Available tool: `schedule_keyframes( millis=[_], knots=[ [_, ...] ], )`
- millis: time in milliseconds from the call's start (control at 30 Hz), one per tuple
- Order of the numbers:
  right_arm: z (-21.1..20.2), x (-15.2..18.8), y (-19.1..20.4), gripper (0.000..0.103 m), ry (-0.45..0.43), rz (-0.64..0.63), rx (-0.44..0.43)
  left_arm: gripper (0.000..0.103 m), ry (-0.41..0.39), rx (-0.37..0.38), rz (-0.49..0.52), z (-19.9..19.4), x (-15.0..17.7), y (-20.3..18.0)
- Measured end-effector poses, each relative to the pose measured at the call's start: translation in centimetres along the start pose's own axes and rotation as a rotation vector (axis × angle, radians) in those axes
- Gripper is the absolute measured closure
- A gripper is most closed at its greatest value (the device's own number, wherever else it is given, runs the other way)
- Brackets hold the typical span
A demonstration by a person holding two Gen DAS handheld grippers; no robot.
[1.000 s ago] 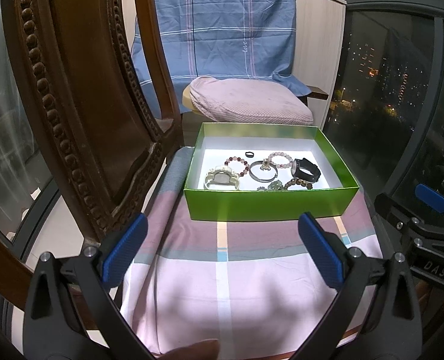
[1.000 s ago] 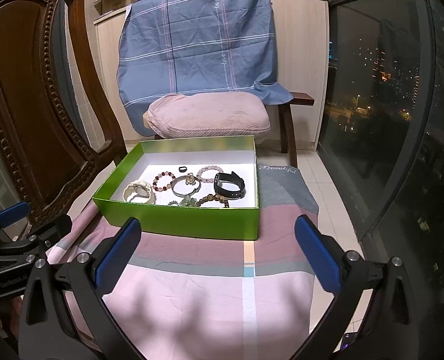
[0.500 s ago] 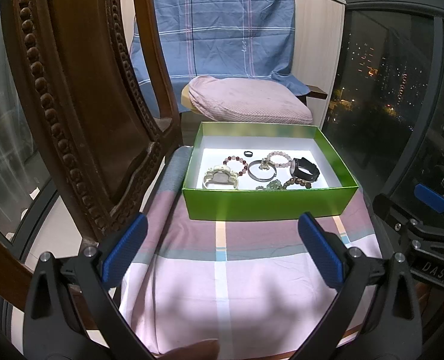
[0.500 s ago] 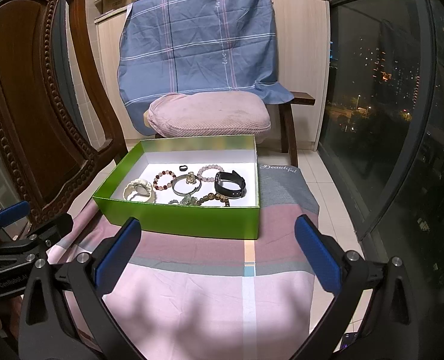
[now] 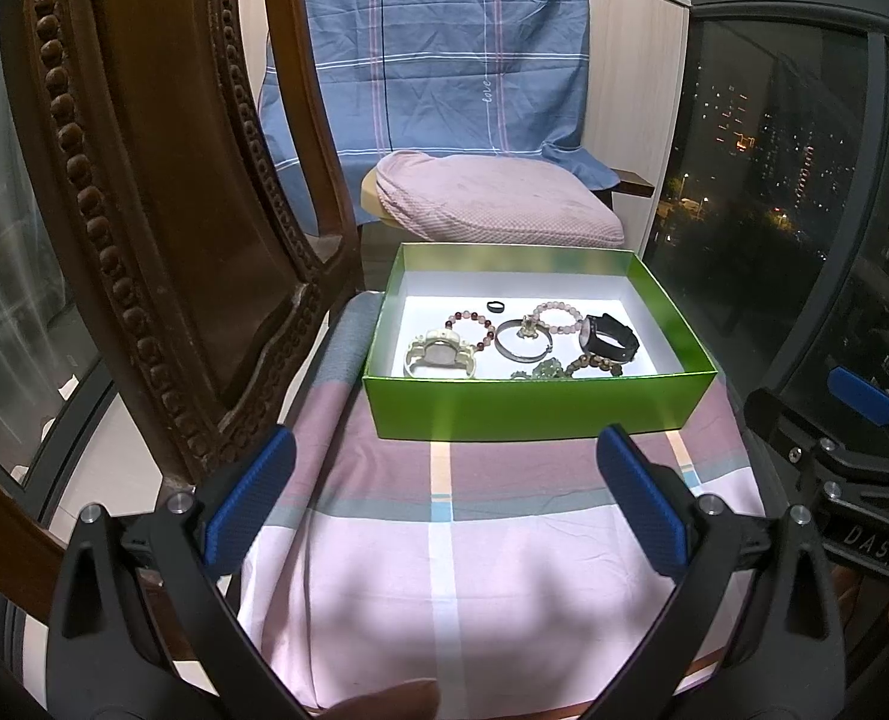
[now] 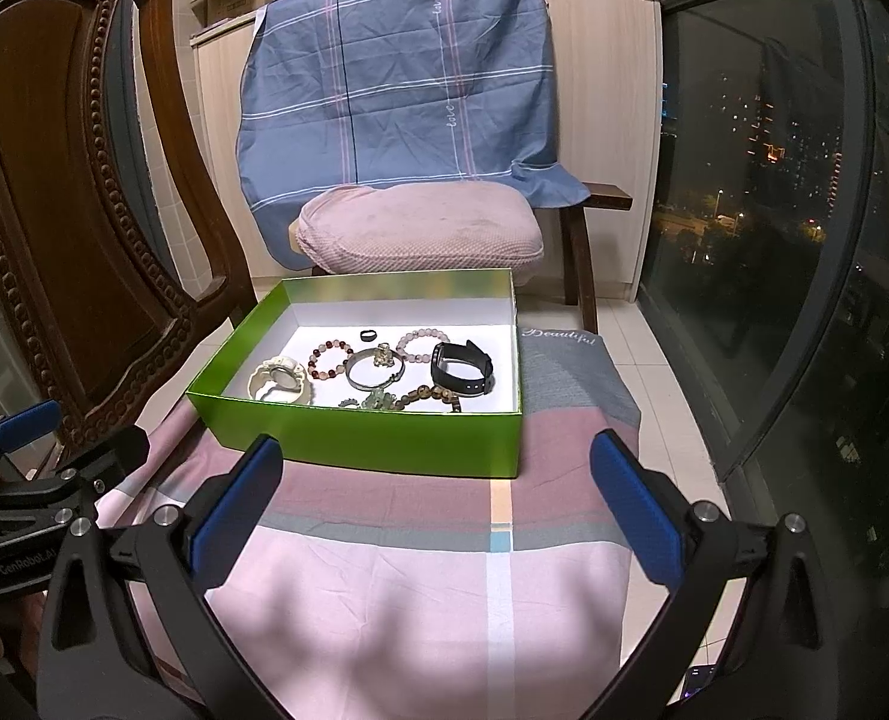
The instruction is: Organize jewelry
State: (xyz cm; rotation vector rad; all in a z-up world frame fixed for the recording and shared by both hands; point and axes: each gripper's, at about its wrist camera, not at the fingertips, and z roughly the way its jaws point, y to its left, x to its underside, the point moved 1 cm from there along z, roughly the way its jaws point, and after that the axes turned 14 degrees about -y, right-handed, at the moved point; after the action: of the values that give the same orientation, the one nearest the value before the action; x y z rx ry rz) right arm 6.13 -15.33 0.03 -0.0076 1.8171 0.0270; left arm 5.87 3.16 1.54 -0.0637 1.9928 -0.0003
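Note:
A green box [image 5: 534, 411] [image 6: 360, 435] sits on a pink striped cloth. Inside lie a white watch [image 5: 438, 354] [image 6: 279, 381], a black watch [image 5: 609, 336] [image 6: 462, 369], a silver bangle [image 5: 522, 345] [image 6: 375, 369], beaded bracelets [image 5: 471, 324] [image 6: 327, 357], a small black ring [image 5: 495, 306] [image 6: 368, 335] and other pieces. My left gripper [image 5: 444, 492] is open and empty, short of the box. My right gripper [image 6: 432, 492] is open and empty, also short of the box.
A carved wooden chair back [image 5: 162, 210] [image 6: 54, 210] stands close on the left. A pink cushion [image 5: 492, 204] and blue cloth [image 6: 402, 78] are behind the box. A dark window [image 6: 804, 180] is on the right. The cloth's right edge drops to the floor [image 6: 666, 372].
Both views have shifted only very slightly. The box and jewelry have not moved, and both grippers remain open.

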Motion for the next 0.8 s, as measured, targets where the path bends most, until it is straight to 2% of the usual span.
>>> schedule_keyframes(
  millis=[800],
  knots=[
    [0.12, 0.03, 0.23, 0.003, 0.0, -0.003, -0.003, 0.004, 0.004, 0.005, 0.006, 0.13, 0.16, -0.13]
  ],
)
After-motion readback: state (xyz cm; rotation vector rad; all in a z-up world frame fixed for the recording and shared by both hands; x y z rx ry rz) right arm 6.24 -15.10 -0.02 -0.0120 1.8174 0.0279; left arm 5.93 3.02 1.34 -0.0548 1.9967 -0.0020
